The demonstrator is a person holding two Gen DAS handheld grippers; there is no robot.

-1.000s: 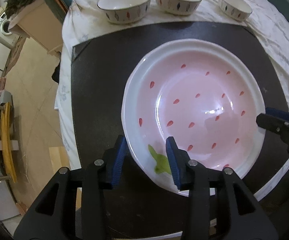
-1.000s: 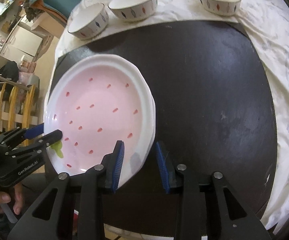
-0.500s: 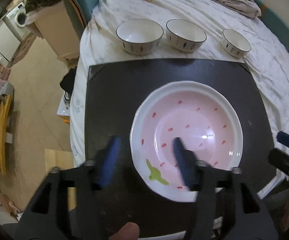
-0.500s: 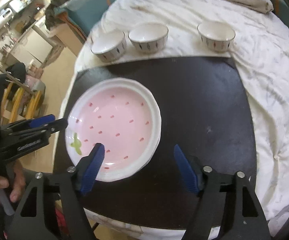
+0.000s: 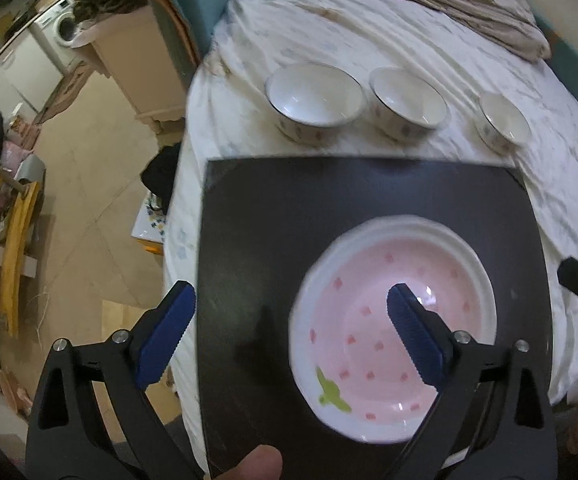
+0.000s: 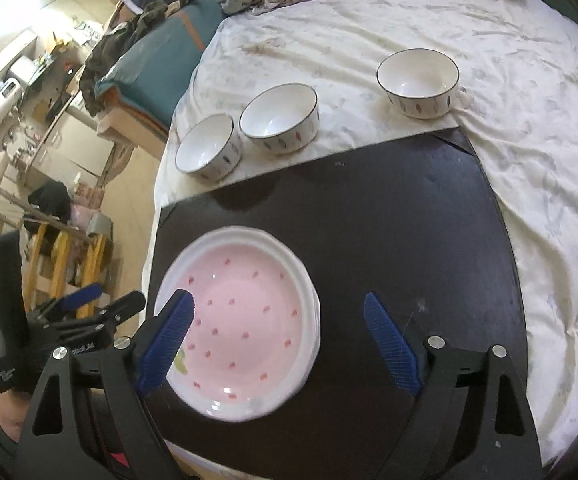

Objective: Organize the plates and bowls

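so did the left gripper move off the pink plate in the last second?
Yes. The left gripper was closed on the near rim of the pink plate; now it is open and pulled back and up, with the black board and the plate looking smaller.

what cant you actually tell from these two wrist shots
- Pink plate, left wrist view: motion blur smears its rim, and a left gripper finger covers part of it.
- Plate count, right wrist view: the rim looks layered; one plate or a stack, unclear.
- Three bowls: their far outer walls are hidden in both views.
- Right gripper, left wrist view: cut off by the right edge.
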